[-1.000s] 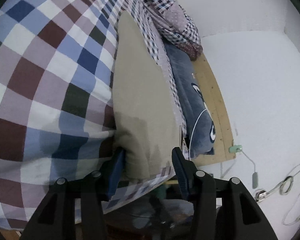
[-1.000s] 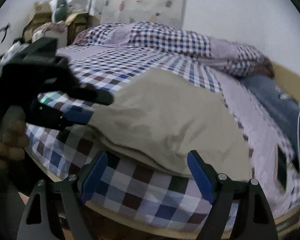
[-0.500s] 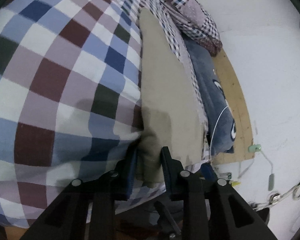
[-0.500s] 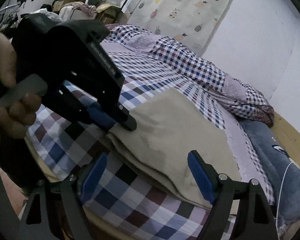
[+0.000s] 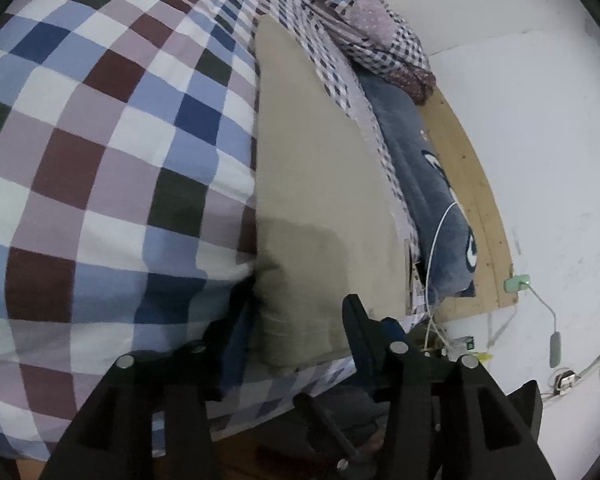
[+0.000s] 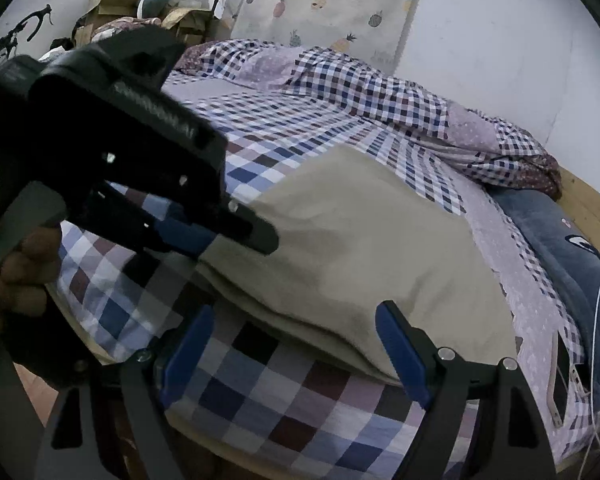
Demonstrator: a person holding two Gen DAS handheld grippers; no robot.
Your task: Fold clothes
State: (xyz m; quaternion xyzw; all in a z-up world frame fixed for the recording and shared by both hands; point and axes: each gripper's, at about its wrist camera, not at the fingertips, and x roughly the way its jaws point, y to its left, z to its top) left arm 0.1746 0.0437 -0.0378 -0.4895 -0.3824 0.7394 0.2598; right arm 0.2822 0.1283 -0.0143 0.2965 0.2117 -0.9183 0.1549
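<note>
At nine o'clock the left gripper (image 6: 236, 236) is seen, its jaws just reopened, part-open astride a corner of the folded beige garment (image 6: 352, 248) on the checked bedspread (image 6: 260, 396). At six o'clock the right gripper (image 6: 296, 352) is spread wide, empty.

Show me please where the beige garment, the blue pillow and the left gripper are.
beige garment (image 6: 360, 248), right wrist view, middle of its top layer.
blue pillow (image 5: 412, 152), left wrist view, its upper side.
left gripper (image 5: 300, 320), left wrist view, midway between its fingertips.
</note>
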